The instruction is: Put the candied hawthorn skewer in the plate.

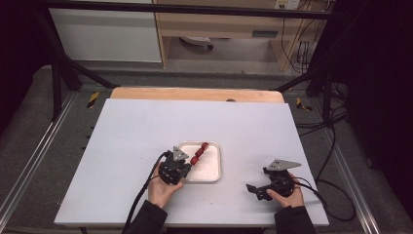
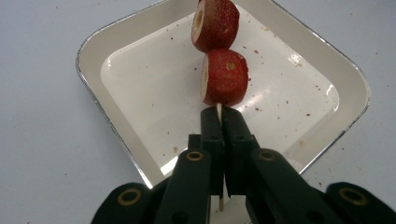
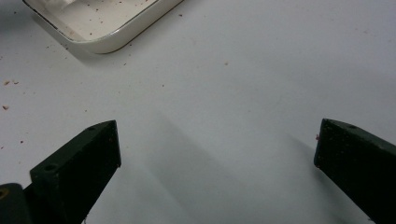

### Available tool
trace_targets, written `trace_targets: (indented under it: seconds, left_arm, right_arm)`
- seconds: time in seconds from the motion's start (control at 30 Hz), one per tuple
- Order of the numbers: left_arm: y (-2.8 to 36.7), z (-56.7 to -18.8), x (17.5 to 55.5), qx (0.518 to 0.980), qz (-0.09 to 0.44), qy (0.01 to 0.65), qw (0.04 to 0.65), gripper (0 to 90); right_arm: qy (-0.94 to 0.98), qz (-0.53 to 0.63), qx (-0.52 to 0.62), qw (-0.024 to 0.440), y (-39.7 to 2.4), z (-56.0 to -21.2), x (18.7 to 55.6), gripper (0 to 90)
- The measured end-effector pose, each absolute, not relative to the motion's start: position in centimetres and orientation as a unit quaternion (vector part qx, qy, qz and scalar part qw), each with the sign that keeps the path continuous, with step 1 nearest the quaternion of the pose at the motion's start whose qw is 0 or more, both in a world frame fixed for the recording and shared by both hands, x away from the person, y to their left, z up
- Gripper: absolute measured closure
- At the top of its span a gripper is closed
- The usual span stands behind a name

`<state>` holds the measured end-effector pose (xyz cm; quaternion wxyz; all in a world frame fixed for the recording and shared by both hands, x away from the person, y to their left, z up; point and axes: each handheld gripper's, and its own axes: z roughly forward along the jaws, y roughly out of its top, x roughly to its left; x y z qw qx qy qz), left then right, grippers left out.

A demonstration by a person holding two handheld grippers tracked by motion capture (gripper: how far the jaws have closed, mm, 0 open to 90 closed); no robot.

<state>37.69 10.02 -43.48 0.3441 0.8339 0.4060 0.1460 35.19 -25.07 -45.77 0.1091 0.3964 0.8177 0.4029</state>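
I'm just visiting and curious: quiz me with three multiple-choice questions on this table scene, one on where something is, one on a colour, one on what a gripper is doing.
1. Where is the skewer of fruit pieces?
A. over the white tray
B. on the wooden strip at the table's far edge
C. between the right gripper's jaws

2. What colour is the skin of the fruit pieces?
A. green
B. red
C. yellow

3. How do the right gripper's jaws stand?
A. shut on the tray's rim
B. shut on a stick
C. wide open with nothing between them

Answers: 1 A, the left gripper holds the skewer by its thin stick above the tray. 2 B, the fruit pieces have red skin. 3 C, the right gripper shows bare table between its spread jaws.
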Motion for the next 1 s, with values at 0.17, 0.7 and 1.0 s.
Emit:
trace_targets:
  seconds: [0.17, 0.7, 1.0]
  left_arm:
    - [9.8, -44.0, 38.0, 0.838, 0.15, 0.409, 0.328, 88.3]
    - [10.3, -43.5, 37.8, 0.843, 0.162, 0.395, 0.327, 75.9]
    - [11.6, -41.5, 38.2, 0.845, 0.141, 0.384, 0.344, 45.7]
  right_arm:
    - [0.818, 0.402, 0.397, 0.109, -25.0, -45.8, 35.3, 1.1]
    - [0.818, 0.4, 0.399, 0.113, -25.0, -45.9, 35.3, 1.1]
    - [0.816, 0.401, 0.4, 0.112, -25.1, -45.8, 35.3, 0.9]
